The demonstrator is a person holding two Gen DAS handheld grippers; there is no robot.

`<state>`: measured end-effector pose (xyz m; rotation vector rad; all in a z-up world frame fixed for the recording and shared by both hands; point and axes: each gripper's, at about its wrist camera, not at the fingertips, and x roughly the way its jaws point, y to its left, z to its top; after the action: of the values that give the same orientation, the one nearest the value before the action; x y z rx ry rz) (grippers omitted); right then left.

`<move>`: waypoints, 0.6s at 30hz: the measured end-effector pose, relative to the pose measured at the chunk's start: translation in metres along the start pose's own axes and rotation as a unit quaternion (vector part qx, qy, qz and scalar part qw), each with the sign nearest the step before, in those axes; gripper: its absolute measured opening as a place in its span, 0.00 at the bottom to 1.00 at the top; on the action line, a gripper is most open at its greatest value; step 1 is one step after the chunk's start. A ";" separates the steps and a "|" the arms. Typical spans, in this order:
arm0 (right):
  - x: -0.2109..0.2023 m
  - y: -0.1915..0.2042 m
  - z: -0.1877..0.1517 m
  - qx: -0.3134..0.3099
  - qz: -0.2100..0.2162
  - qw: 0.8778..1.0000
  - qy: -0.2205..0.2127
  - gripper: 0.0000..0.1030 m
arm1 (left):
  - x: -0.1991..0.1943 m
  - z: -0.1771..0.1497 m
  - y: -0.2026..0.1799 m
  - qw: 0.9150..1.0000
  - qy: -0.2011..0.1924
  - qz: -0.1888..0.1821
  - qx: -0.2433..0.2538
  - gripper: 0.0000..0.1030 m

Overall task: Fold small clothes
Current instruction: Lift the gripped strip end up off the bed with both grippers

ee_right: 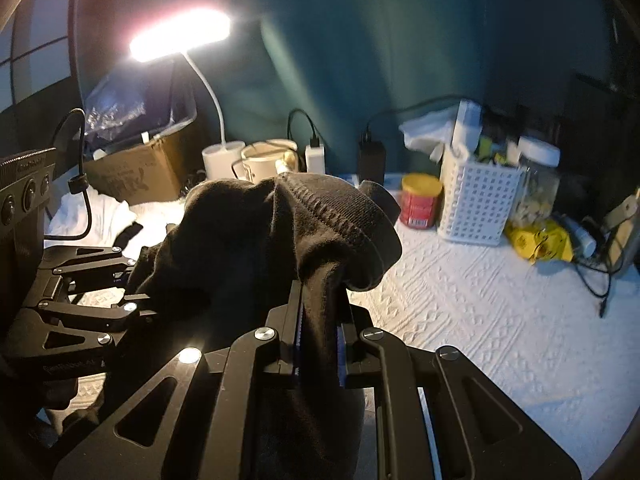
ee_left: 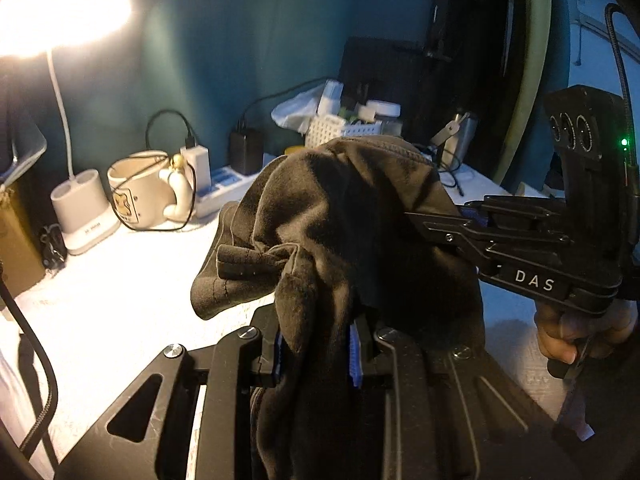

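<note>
Two grippers clamp one dark garment (ee_left: 340, 216), which hangs in the air above the white textured table cover (ee_right: 480, 304). The left gripper (ee_left: 318, 354) has its jaws closed on a bunched fold; blue pads show on either side of the cloth. The right gripper (ee_right: 319, 344) is likewise closed on a fold near a ribbed hem. In the left wrist view the right gripper's fingertips are buried in the fabric. The garment's type cannot be determined, and its lower part is cut off by the frame. Along the far edge stand a lit desk lamp (ee_right: 182, 36), a mug (ee_left: 140, 188) and a white basket (ee_right: 476, 204); the basket's contents are hard to make out.
</note>
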<state>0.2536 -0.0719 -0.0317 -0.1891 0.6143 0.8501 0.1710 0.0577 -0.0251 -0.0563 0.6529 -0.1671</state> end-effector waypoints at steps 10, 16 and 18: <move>-0.044 0.012 -0.001 0.001 -0.004 0.999 -0.036 0.13 | -0.031 -0.001 -0.017 0.999 -0.032 -0.004 0.020 0.21; -0.065 0.020 0.001 0.004 -0.007 0.998 -0.056 0.13 | -0.047 -0.002 -0.023 0.998 -0.047 -0.002 0.029 0.20; -0.072 0.024 0.002 0.002 -0.008 0.998 -0.063 0.13 | -0.053 -0.001 -0.027 0.998 -0.047 0.017 0.033 0.20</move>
<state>0.2008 -0.1019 0.0136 -0.1361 0.4961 0.8387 0.1257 0.0406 0.0085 0.0095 0.5535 -0.1520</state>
